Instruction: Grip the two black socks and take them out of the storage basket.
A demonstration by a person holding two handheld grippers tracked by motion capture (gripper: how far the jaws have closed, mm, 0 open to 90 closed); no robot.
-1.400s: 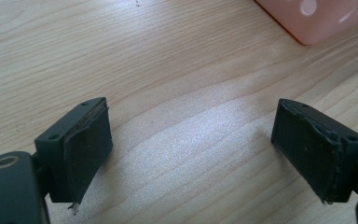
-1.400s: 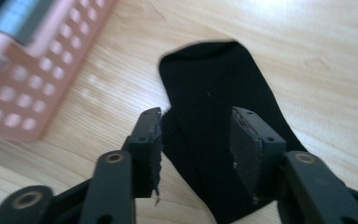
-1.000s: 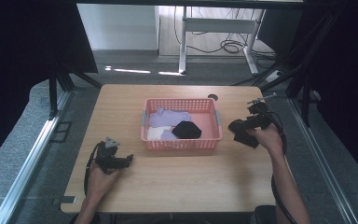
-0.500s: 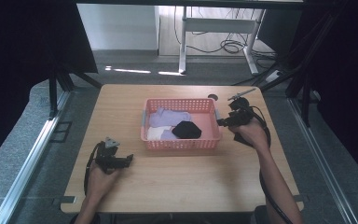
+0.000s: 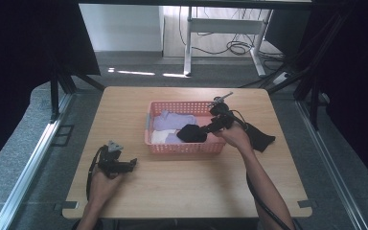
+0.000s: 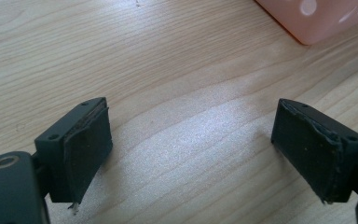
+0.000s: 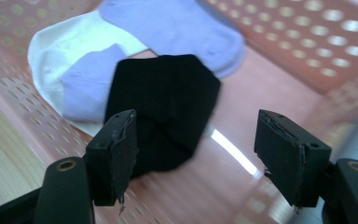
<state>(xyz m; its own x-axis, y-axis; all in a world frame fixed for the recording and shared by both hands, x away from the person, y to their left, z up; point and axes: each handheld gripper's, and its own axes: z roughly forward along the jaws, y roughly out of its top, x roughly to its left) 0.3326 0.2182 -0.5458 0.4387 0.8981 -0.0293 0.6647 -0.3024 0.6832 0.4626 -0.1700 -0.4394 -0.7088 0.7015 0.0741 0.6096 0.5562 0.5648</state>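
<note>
The right gripper (image 5: 210, 127) sits over the right half of the pink basket (image 5: 184, 147), just right of centre in the high view, its jaws spread wide with nothing between them. In the right gripper view the black sock (image 7: 165, 107) fills the middle of the frame, its near edge just behind the left jaw and the right jaw well clear over bare basket floor.

The sock looks light, soft and limp, bunched into a loose heap, so it should sag and fold when lifted rather than hold any shape. Its knit surface ought to grip well against the rubber pads. The thick folded lump at the lower middle of that frame is probably the best place to pinch, since a thin edge could slip free.

The basket holds 3 more pieces: a purple sock (image 7: 177, 25) at the top of the frame, a white sock (image 7: 65, 46) at upper left, and a smaller purple piece (image 7: 86, 81) lying on the white one, touching the black sock's left side. Another dark cloth (image 5: 260, 136) lies on the table right of the basket.

The left gripper (image 5: 124, 165) rests at lower left of the high view, jaws apart over bare wood (image 6: 177, 70).
</note>
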